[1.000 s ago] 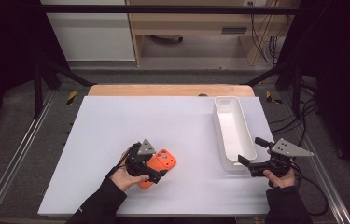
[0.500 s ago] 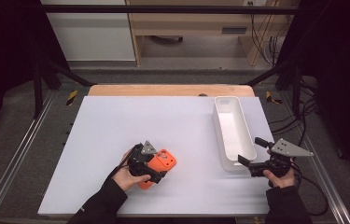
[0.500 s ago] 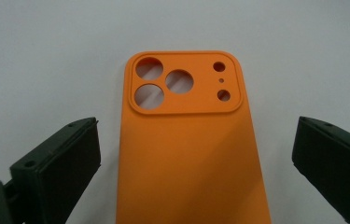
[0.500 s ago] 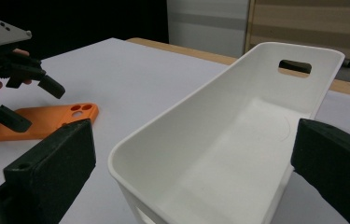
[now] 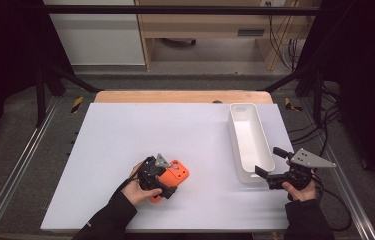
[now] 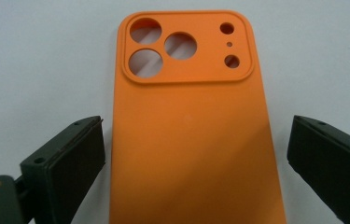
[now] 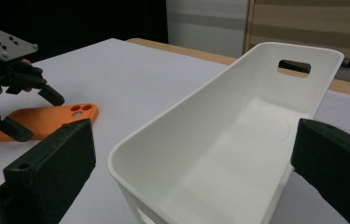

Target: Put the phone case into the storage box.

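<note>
My left gripper (image 6: 196,154) straddles the orange phone case (image 6: 193,126), jaws just closing, pads apart from it; next, clamp its edges squarely.

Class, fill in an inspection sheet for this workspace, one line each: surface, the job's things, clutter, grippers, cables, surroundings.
Surface: white table top, wooden strip along its far edge.
Job's things: orange phone case lying flat, camera cut-outs at its far end; white bin at the right, empty inside.
Clutter: nothing seen.
Grippers: left gripper straddles the case, jaws have just been closing, pads not yet touching it; right gripper open at the bin's near end, jaws either side of it, not touching.
Cables: a black cable trails from the right gripper; more cables hang at the far right.
Surroundings: metal rails on the table's sides, grey floor, wooden furniture behind.
</note>
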